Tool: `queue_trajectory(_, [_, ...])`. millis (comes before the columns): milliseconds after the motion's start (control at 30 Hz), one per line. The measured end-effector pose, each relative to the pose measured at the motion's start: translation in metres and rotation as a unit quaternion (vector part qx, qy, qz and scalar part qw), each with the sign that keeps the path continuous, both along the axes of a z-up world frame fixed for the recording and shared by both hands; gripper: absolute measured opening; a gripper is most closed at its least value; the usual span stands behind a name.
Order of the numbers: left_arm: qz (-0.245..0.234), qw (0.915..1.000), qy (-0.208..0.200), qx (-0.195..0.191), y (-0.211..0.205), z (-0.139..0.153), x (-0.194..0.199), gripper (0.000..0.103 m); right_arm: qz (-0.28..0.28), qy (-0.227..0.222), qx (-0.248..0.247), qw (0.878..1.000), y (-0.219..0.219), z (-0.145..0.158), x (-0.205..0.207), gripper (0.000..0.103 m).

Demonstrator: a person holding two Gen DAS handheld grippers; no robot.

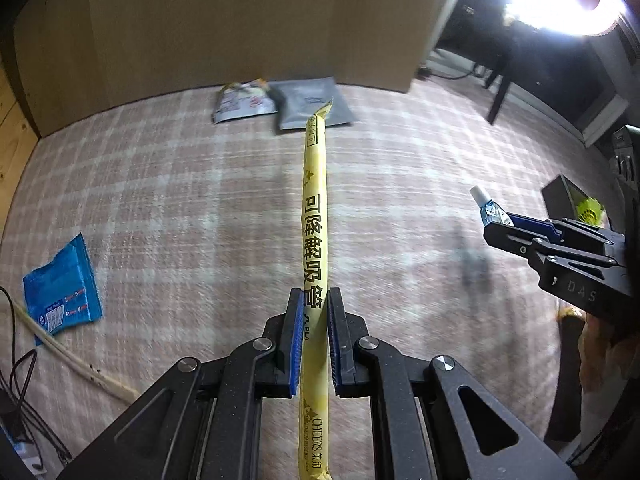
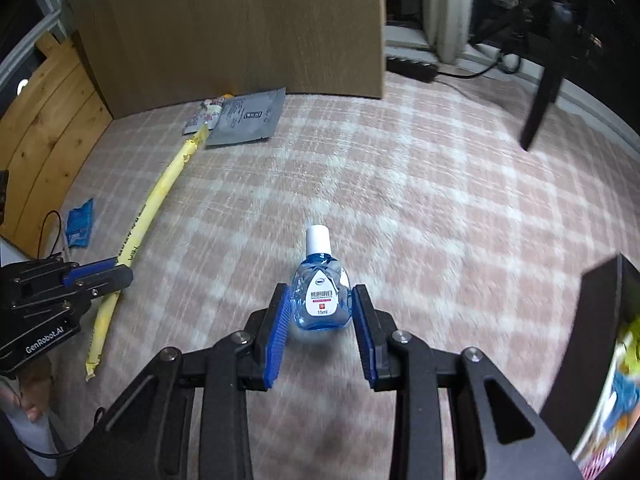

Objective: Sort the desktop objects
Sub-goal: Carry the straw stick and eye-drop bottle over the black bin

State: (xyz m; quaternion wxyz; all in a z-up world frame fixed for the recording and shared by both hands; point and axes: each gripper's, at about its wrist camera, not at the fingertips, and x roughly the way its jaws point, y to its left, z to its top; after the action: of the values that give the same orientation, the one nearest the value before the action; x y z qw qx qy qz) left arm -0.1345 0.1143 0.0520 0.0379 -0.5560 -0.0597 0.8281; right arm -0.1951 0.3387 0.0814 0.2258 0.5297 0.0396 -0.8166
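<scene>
My left gripper is shut on a long yellow paper-wrapped straw, which sticks out ahead above the pink checked cloth. In the right wrist view that straw slants up from the left gripper at the left edge. My right gripper is shut on a small blue eye-drop bottle with a white cap, held above the cloth. Seen from the left wrist, the right gripper holds the bottle at the right.
A grey sachet and a printed packet lie at the back by a wooden panel. A blue packet lies at the left near cables. A dark box with colourful items stands at the right.
</scene>
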Motion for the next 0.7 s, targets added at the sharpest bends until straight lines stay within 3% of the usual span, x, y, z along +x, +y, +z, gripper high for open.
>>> queue_trajectory(233, [-0.036, 0.9992, 0.015, 0.003, 0.036, 0.021, 0.008, 0.01, -0.038, 0.018, -0.019, 0.999, 0.019, 0.033, 0.036, 0.03])
queue_trajectory(367, [-0.062, 0.9978, 0.024, 0.006, 0.061, 0.037, 0.022, 0.01, -0.065, 0.025, -0.026, 0.997, 0.033, 0.025, 0.052, 0.03])
queue_trajectory(700, [-0.133, 0.99, 0.041, 0.027, 0.152, 0.062, 0.029, 0.01, -0.146, 0.05, -0.027, 0.988, 0.115, 0.05, 0.093, 0.03])
